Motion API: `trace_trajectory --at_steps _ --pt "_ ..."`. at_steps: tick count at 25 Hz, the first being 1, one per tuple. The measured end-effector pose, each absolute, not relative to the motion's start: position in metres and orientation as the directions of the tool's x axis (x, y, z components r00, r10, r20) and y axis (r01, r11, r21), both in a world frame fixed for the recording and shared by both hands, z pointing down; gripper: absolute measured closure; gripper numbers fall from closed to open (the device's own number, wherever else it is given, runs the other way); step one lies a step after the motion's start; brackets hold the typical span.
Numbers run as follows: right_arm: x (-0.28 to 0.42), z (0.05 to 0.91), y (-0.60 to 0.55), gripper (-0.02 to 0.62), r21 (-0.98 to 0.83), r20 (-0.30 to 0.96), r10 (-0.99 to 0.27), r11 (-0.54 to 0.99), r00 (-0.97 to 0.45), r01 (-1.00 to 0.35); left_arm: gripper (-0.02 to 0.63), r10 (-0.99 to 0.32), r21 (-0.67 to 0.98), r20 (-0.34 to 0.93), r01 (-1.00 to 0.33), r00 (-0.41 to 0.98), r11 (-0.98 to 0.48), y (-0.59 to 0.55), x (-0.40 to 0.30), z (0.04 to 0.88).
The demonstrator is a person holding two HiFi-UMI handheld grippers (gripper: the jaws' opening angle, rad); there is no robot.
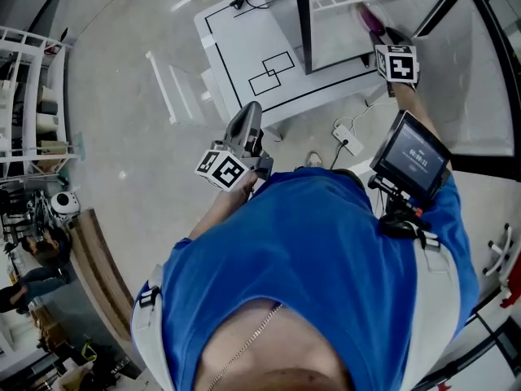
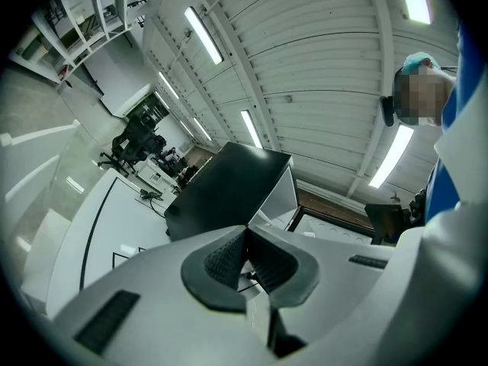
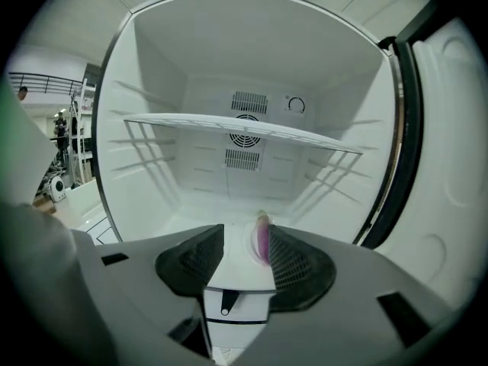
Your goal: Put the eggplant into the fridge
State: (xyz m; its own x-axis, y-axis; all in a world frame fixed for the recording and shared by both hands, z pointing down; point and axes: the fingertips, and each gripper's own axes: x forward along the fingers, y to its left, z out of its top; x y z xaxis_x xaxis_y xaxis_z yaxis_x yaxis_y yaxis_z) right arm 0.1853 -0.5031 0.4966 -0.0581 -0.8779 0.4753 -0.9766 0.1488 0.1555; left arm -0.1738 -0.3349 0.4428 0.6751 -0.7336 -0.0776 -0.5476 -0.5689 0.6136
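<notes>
As its own view shows | right hand-held gripper [image 3: 242, 242] open, eggplant [image 3: 262, 239] in fridge [image 3: 168, 90] | left hand-held gripper [image 2: 245, 244] closed

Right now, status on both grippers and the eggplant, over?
Left gripper shut, empty. Right gripper open at the fridge. Eggplant lying on the fridge floor past the jaws, not clamped. Nothing in the way.

Blue short-sleeved T-shirt [image 1: 326, 251], thin chain [image 1: 244, 344], pale shoulder straps [image 1: 430, 267] with black buckles. My left hand-held gripper [image 2: 245, 259] and right hand-held gripper [image 3: 244, 254]: grey shells, dark ribbed pads [image 2: 221, 261], black-and-white marker cube [image 1: 221, 169] each.
</notes>
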Motion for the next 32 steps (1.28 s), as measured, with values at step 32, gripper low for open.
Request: trace_trajectory --at_steps 32 --pt "0.118 0.436 -0.308 0.592 0.024 0.292 -0.956 0.030 -0.022 -0.999 0.597 -0.617 0.632 -0.096 -0.431 0.781 -0.644 -0.243 -0.169 0.451"
